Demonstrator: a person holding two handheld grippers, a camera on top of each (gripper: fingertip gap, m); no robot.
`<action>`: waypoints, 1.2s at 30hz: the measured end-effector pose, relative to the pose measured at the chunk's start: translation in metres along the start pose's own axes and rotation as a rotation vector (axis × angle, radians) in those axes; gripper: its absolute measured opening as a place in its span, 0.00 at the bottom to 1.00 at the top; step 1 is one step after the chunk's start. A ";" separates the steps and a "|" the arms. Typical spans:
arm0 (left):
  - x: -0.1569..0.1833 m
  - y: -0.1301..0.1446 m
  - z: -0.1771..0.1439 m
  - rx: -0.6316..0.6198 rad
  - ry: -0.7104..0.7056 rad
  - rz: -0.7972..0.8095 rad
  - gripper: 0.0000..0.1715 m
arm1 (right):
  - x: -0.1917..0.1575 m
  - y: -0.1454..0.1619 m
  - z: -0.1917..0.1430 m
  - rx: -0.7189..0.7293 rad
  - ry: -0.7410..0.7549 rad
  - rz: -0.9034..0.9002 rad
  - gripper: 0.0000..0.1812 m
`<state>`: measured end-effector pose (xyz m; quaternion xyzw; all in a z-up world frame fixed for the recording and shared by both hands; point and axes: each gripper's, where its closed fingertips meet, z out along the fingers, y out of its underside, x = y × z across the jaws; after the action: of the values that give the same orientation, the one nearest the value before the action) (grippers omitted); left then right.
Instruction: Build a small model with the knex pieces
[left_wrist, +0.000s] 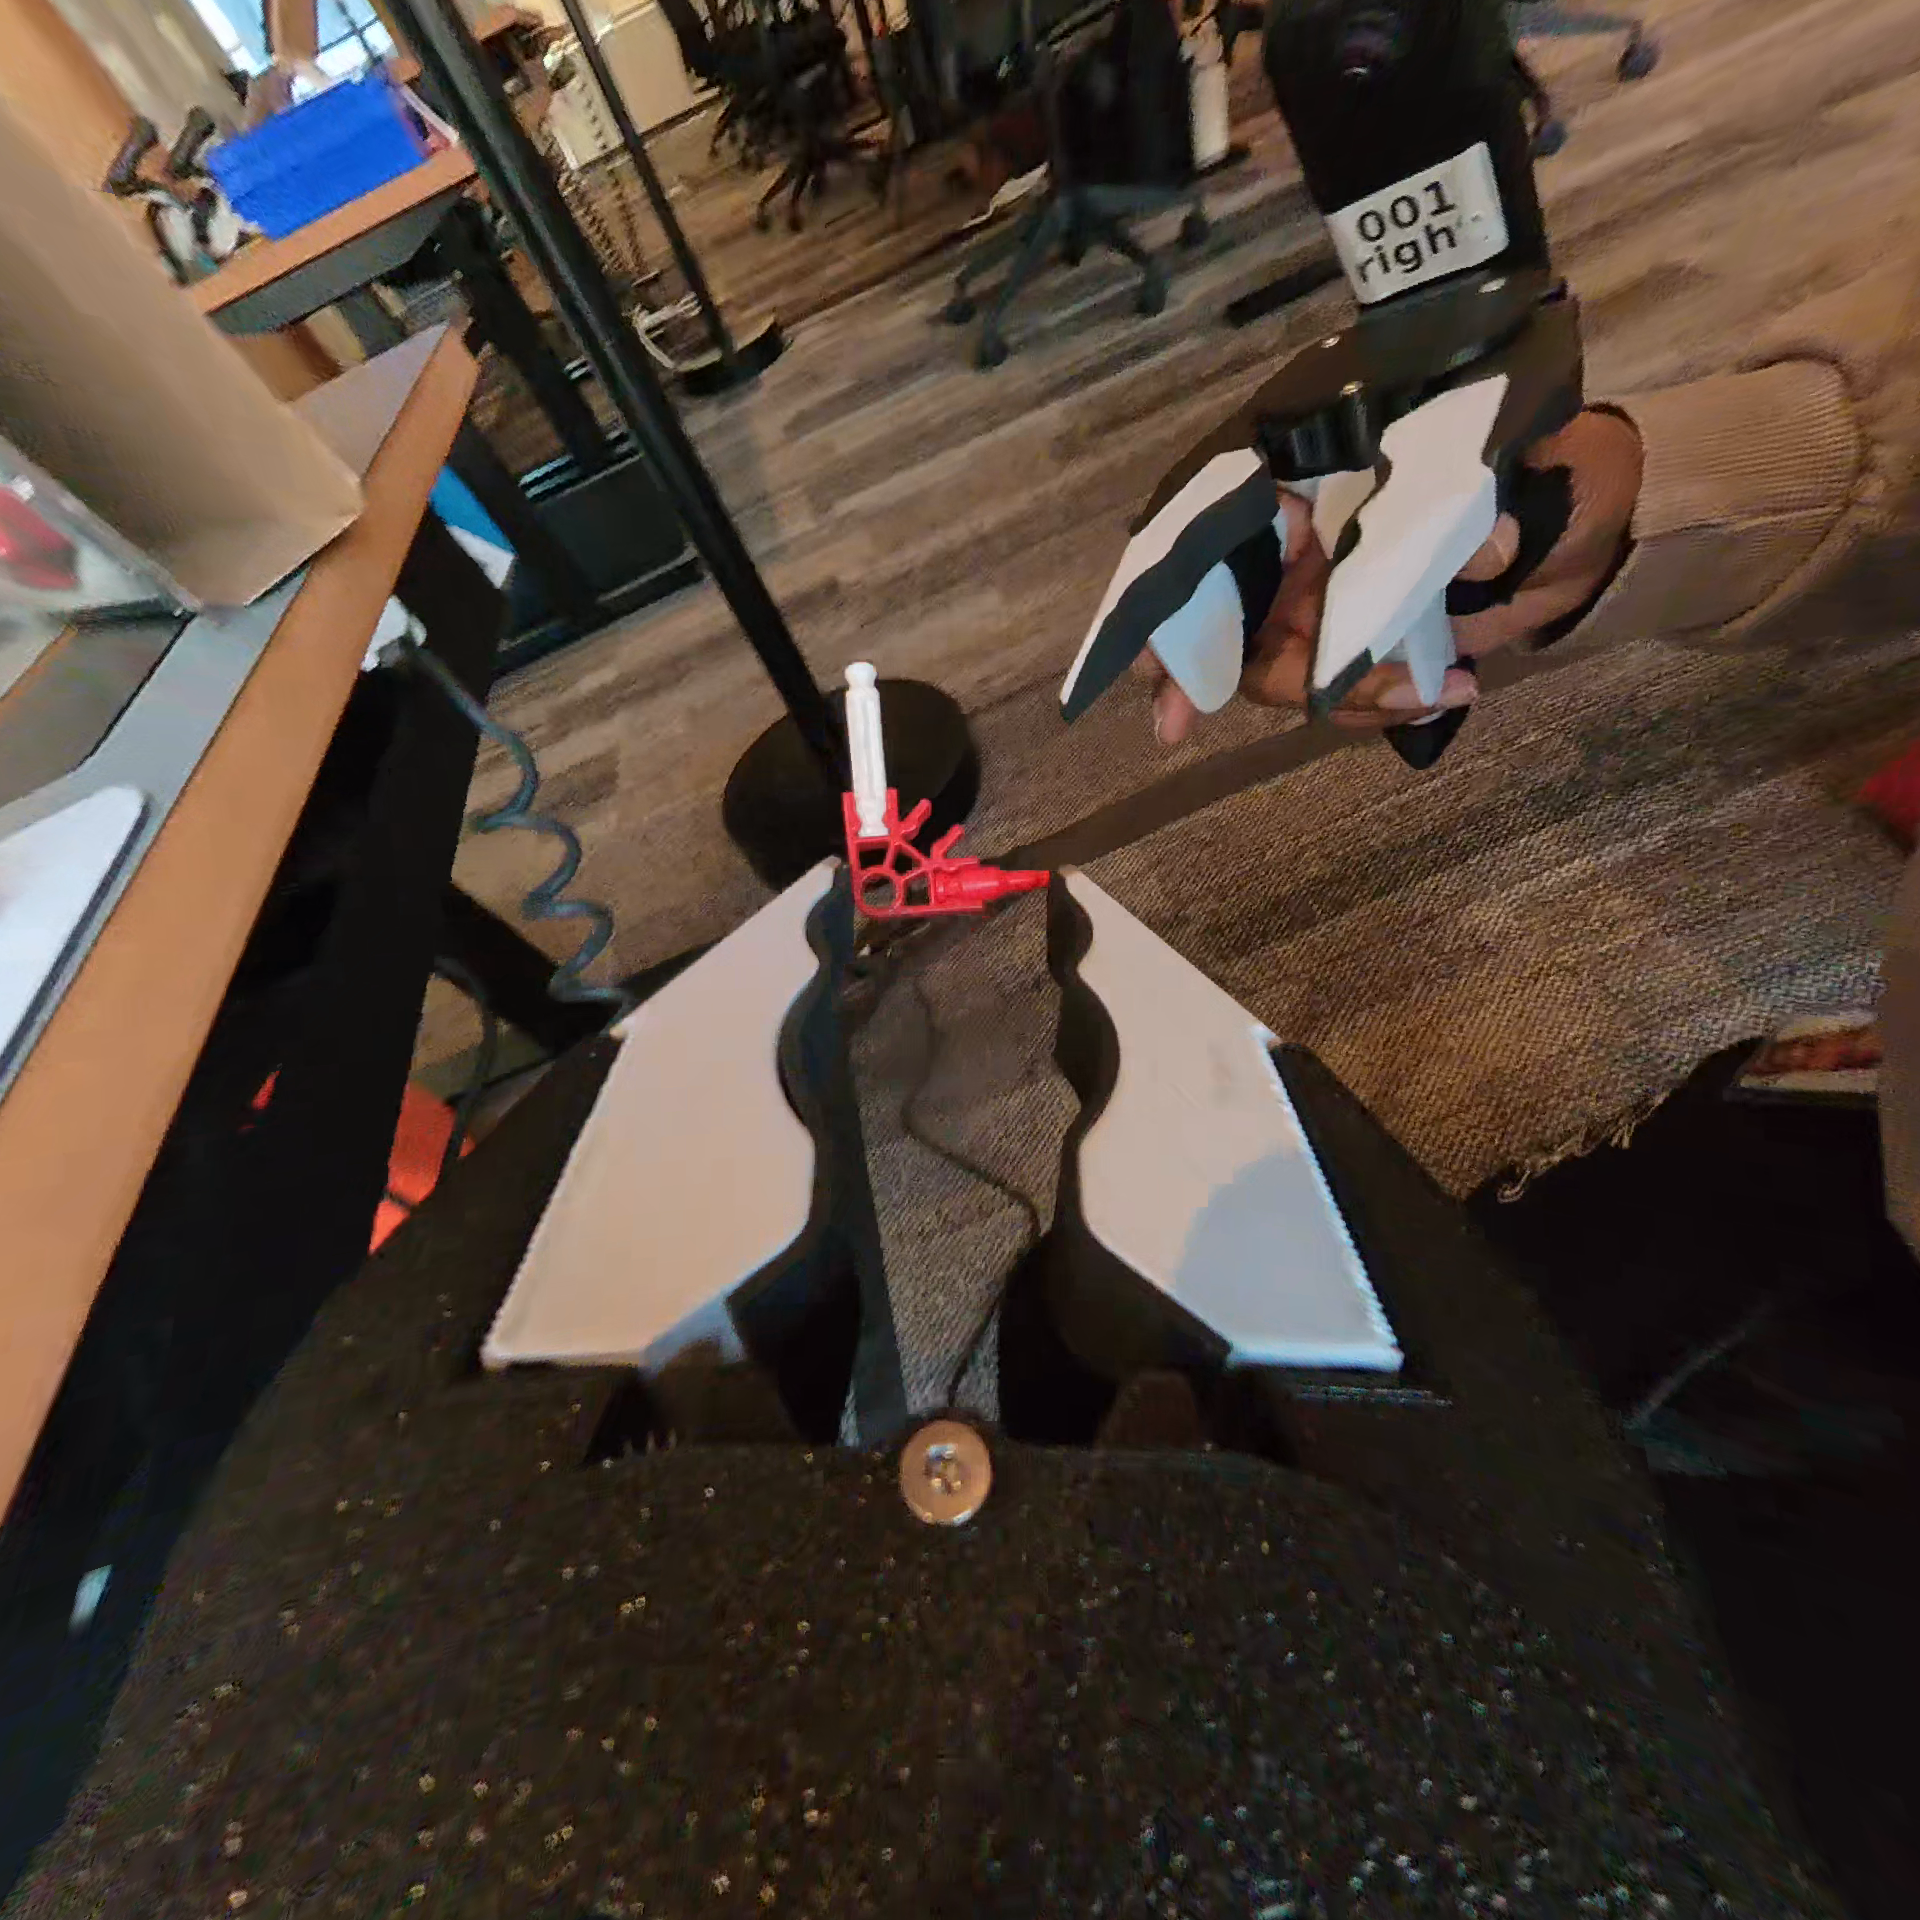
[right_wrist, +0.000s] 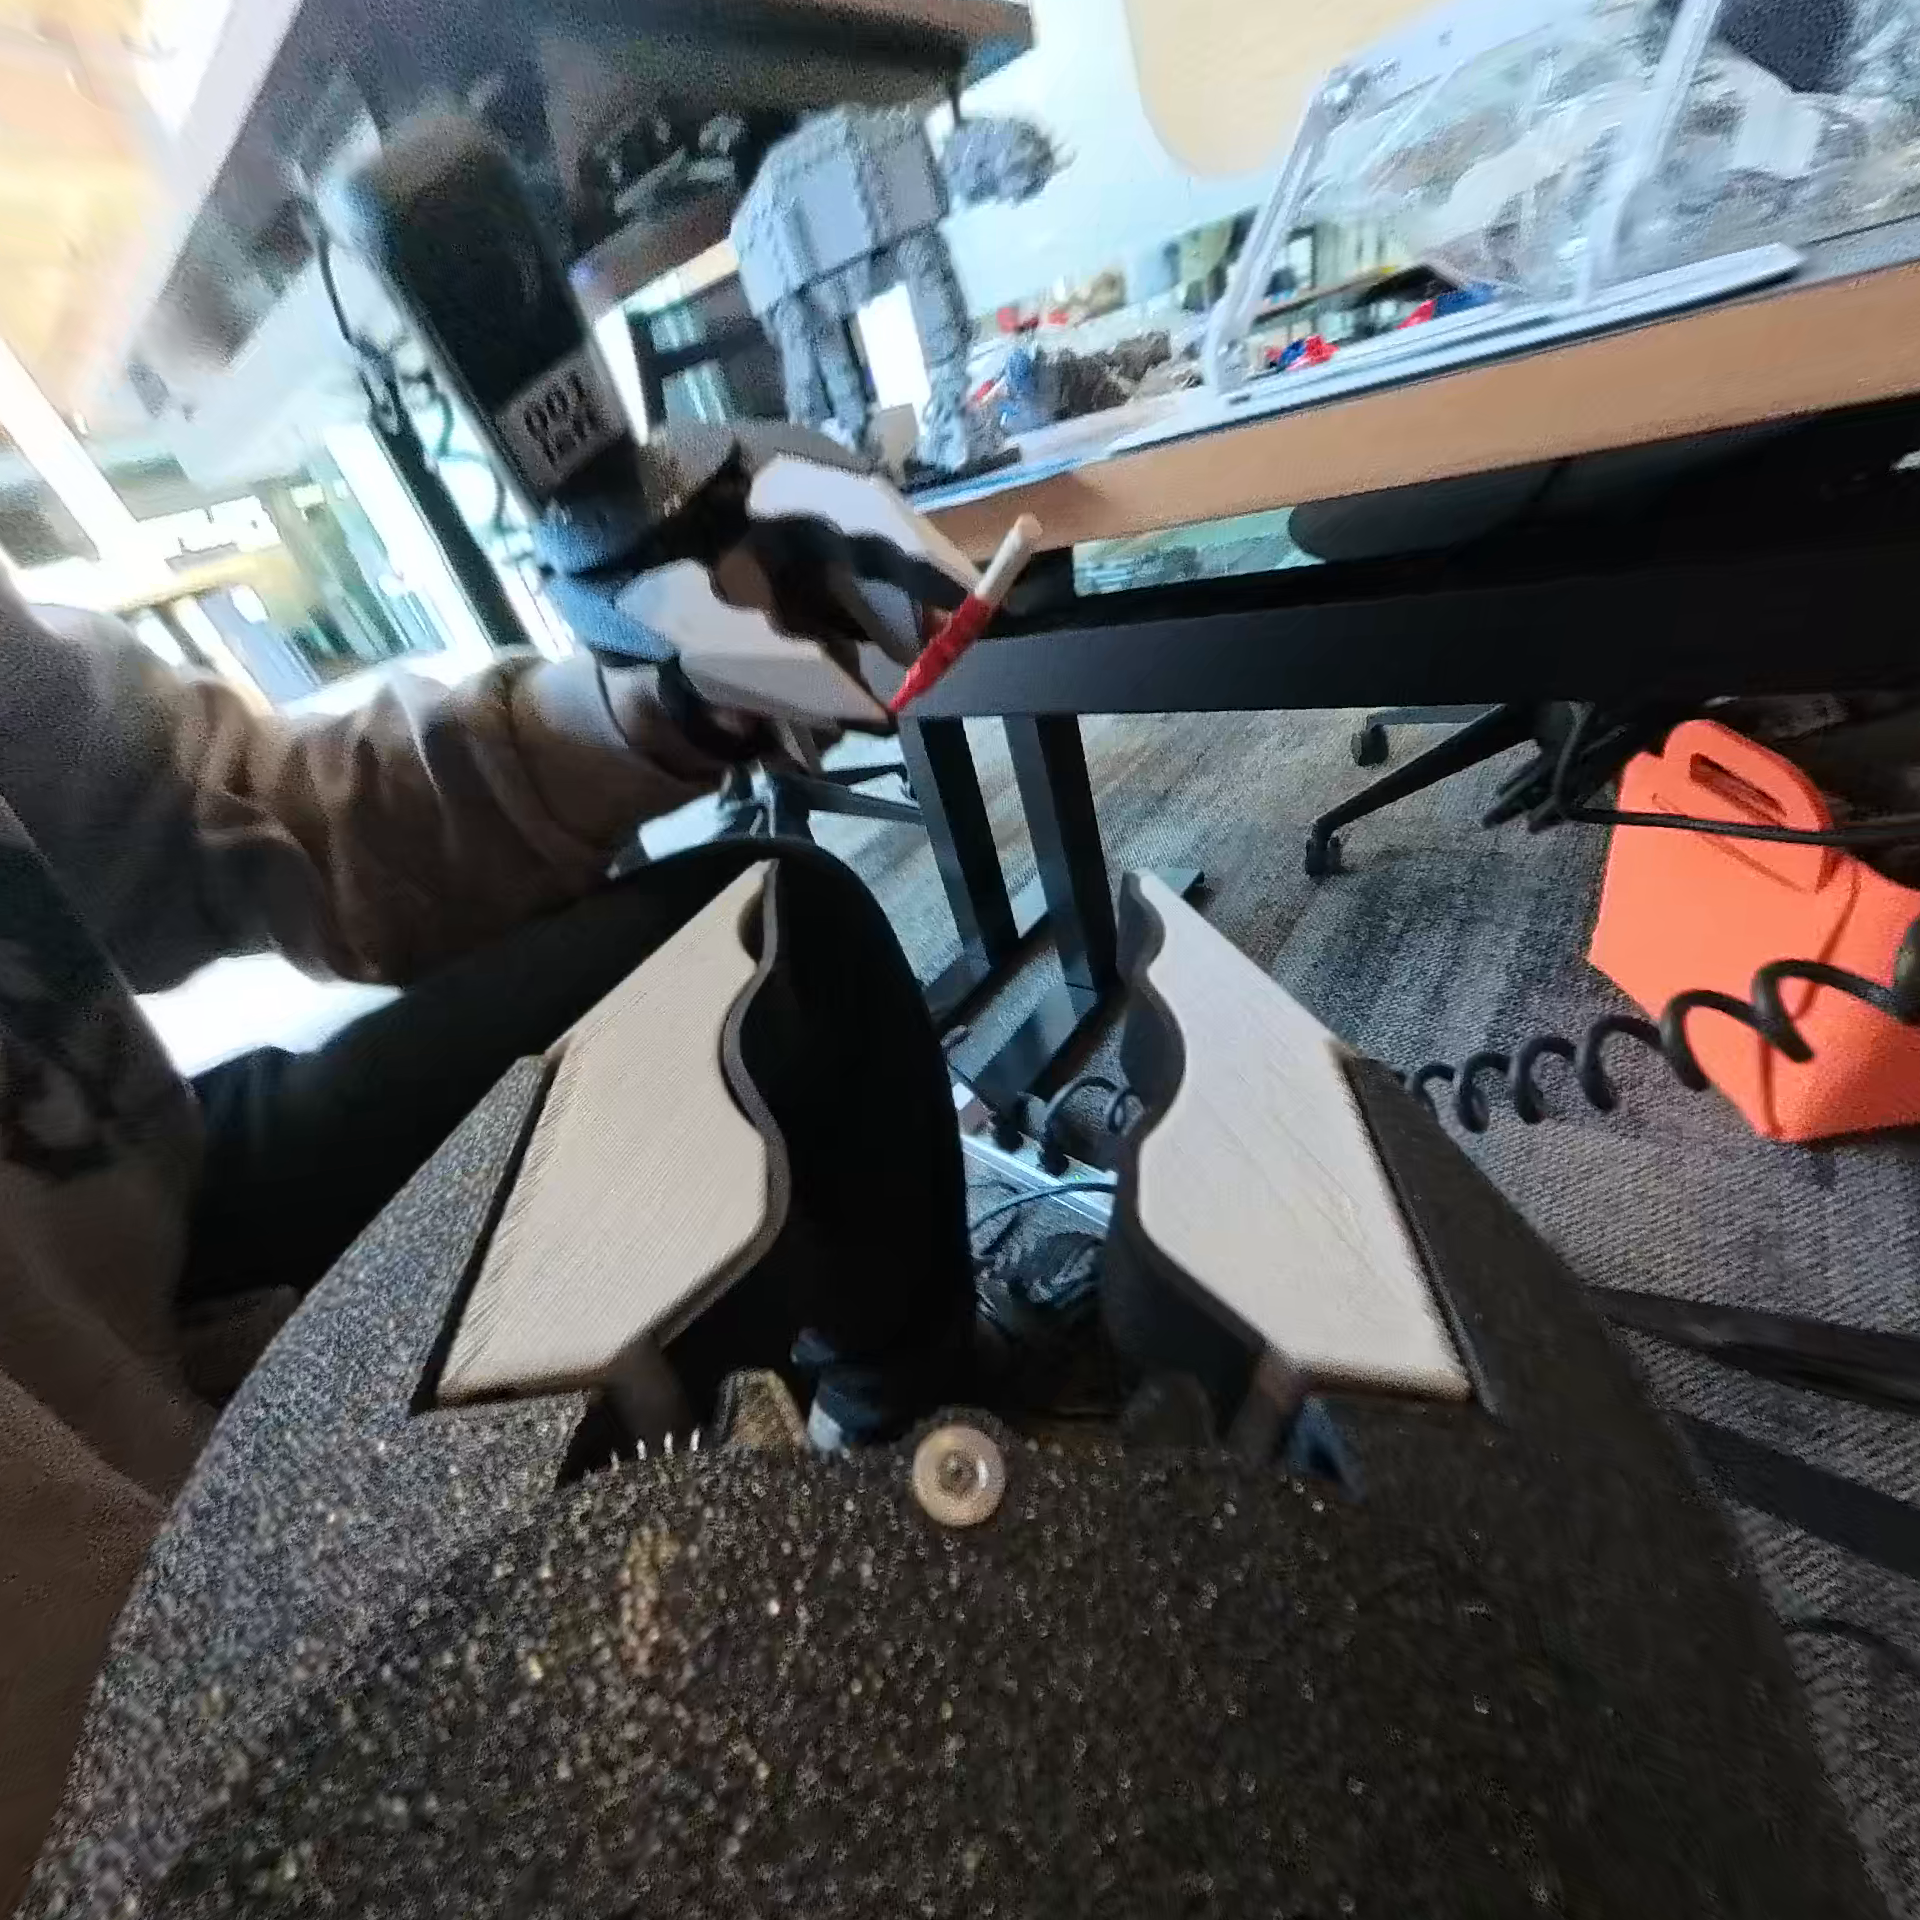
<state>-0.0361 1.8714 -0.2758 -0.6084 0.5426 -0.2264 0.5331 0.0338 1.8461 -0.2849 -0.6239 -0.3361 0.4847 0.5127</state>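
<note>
Left gripper (left_wrist: 945, 883) clamped on red connector (left_wrist: 914, 868) with white rod (left_wrist: 864, 743) upright – right gripper (right_wrist: 951, 894) apart, empty, near desk (right_wrist: 1455, 416)

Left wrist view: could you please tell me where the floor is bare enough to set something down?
Bare carpet lies between the pole, the chairs and the right tongs. Beside the desk it is crowded: a coiled cable hangs there.

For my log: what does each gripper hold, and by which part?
Left gripper clamps the red connector with white rod by its red corner and tip. Right gripper holds nothing.
</note>
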 end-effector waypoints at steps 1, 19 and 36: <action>0.003 -0.003 0.010 0.005 0.017 0.014 0.21 | 0.003 -0.005 -0.007 0.027 0.010 0.038 0.35; 0.068 -0.017 0.112 -0.095 0.125 0.356 0.21 | 0.034 0.011 -0.039 0.222 0.098 0.349 0.11; 0.050 -0.077 0.140 0.186 0.353 -0.304 0.21 | 0.045 -0.041 -0.102 0.681 -0.384 0.617 0.02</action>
<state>0.1308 1.8704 -0.2681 -0.5822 0.5065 -0.4558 0.4436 0.1478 1.8657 -0.2570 -0.3907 -0.0469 0.8022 0.4490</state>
